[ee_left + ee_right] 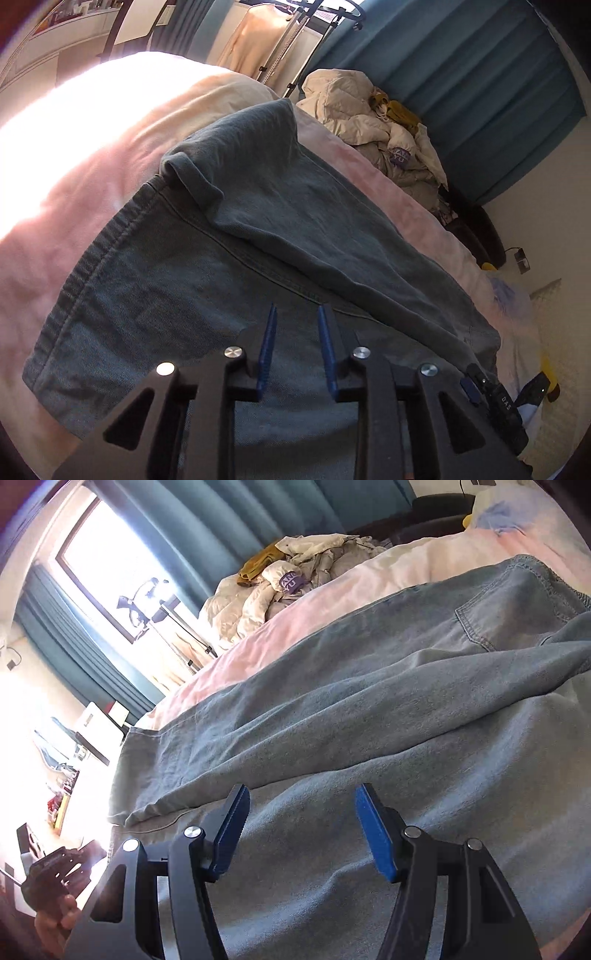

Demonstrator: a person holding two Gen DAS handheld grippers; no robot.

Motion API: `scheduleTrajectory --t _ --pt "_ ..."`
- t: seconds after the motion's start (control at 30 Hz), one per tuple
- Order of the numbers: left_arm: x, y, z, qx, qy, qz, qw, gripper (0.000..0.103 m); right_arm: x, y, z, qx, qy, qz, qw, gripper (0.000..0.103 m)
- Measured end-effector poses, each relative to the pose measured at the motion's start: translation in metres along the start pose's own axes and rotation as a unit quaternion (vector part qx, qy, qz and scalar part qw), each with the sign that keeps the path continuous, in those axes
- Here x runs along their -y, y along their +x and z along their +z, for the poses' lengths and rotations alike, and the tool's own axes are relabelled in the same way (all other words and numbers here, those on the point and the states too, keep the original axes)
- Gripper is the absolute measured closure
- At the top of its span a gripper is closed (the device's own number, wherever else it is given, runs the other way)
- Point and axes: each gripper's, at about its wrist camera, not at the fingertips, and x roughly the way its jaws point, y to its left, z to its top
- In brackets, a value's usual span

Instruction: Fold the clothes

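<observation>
Lying flat on the bed [66, 155], the jeans [229, 229] ran their long axis from the lower left of the left wrist frame up to the hem at upper centre, one leg folded over the other. The left gripper [297, 349] hovered just above the denim, fingers slightly parted and empty. The right gripper [301, 829] hung over the same jeans [369, 709], fingers wide and empty.
</observation>
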Motion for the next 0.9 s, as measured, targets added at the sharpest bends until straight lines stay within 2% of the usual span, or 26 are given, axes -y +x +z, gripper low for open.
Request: scheduleTrajectory --t 0.13,0.23,0.33,0.47,0.57,0.63,0.7,0.8,0.9 --pt "0.026 0.009 -0.028 -0.016 0.062 0.014 0.9979 0.075 -0.012 0.001 0.009 0.019 -0.042 -0.003 0.999 0.038" --pt "0.029 0.027 -0.033 -0.046 0.063 0.002 0.9969 0.074 -0.031 0.016 0.014 0.005 -0.106 0.005 0.994 0.036" --pt "0.028 0.041 -0.034 -0.064 0.050 -0.007 0.9967 0.074 -0.050 0.039 0.016 -0.016 -0.179 0.004 0.984 0.036" --pt "0.022 0.056 -0.031 -0.073 0.026 -0.018 0.9968 0.074 -0.072 0.065 0.012 -0.033 -0.284 0.015 0.958 0.036" --pt "0.019 0.064 -0.029 -0.075 0.016 -0.021 0.9968 0.074 -0.089 0.076 0.004 -0.037 -0.373 0.049 0.926 0.036" --pt "0.017 0.071 -0.027 -0.079 0.006 -0.026 0.9965 0.074 -0.097 0.088 -0.003 -0.051 -0.407 0.046 0.911 0.036" --pt "0.014 0.075 -0.028 -0.084 -0.003 -0.030 0.9960 0.074 -0.097 0.101 -0.006 -0.064 -0.411 0.043 0.908 0.036" --pt "0.014 0.081 -0.030 -0.090 -0.006 -0.031 0.9954 0.074 -0.093 0.120 -0.010 -0.074 -0.418 0.017 0.905 0.037" --pt "0.015 0.083 -0.034 -0.095 -0.003 -0.031 0.9950 0.074 -0.091 0.130 -0.012 -0.085 -0.403 0.015 0.911 0.043"
